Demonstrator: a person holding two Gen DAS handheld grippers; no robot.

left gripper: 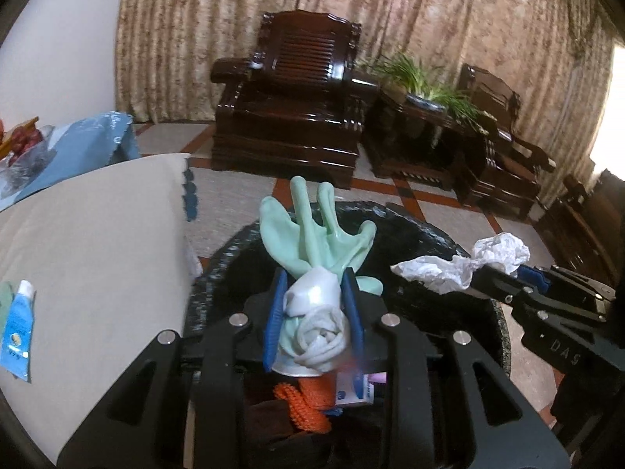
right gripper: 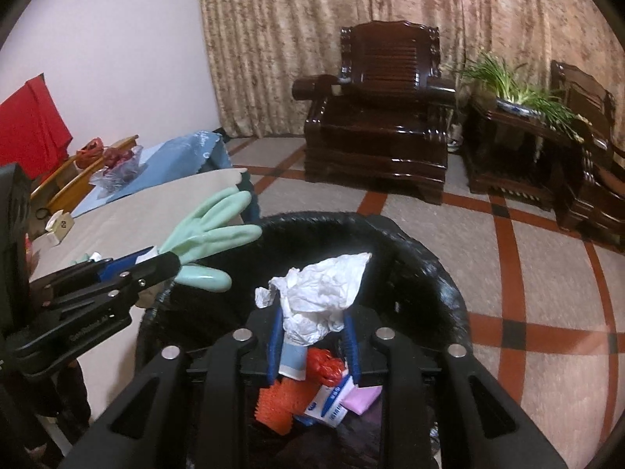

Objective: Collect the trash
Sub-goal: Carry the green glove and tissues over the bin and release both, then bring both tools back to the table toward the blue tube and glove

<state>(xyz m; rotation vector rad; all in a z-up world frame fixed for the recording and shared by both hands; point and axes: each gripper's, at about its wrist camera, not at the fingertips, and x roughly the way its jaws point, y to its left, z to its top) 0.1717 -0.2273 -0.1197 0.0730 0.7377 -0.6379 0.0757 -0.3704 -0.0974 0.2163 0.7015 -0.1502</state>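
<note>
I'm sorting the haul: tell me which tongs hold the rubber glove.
The left tongs hold the mint-green glove over the black bin; the right tongs grip crumpled white paper instead.

Left gripper [left gripper: 314, 308]: black plastic linkage arms, silver round pivot screws, blue ribbed finger pads [left gripper: 275, 312]. Right gripper [right gripper: 312, 336]: same build; white lettering on its body.

glove [left gripper: 312, 234] mint green | tissue [right gripper: 324, 293] white | bin [right gripper: 429, 273] black | floor [right gripper: 527, 312] beige, red-brown lines
</note>
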